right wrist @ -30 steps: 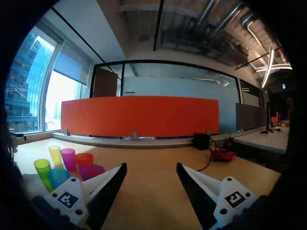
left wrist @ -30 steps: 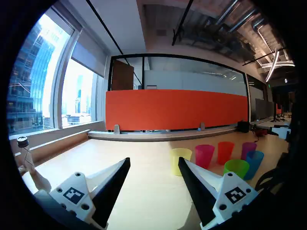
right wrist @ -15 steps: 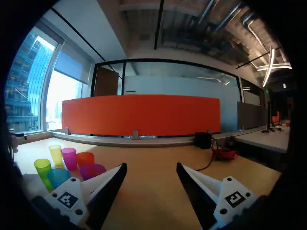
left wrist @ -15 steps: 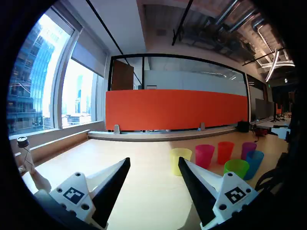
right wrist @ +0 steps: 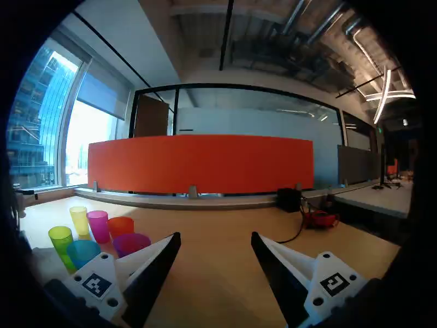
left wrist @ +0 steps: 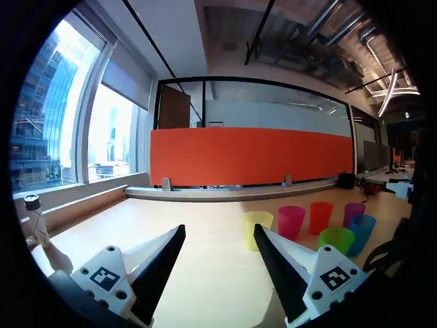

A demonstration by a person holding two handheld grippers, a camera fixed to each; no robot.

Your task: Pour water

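Several coloured plastic cups stand in a cluster on the wooden table: a yellow cup (left wrist: 255,228), pink cup (left wrist: 290,221), orange cup (left wrist: 320,216), purple cup (left wrist: 354,212), blue cup (left wrist: 362,232) and green cup (left wrist: 336,239). A clear water bottle (left wrist: 36,221) with a dark cap stands at the far left by the window ledge. My left gripper (left wrist: 218,240) is open and empty, left of the cups. My right gripper (right wrist: 216,243) is open and empty, with the yellow cup (right wrist: 78,220), pink cup (right wrist: 98,226), orange cup (right wrist: 120,226), purple cup (right wrist: 130,244), blue cup (right wrist: 83,252) and green cup (right wrist: 60,240) to its left.
An orange divider panel (left wrist: 248,156) runs along the table's far edge. A black box (right wrist: 287,199), a cable and a red object (right wrist: 318,220) lie at the right of the table. Tall windows (left wrist: 52,115) line the left side.
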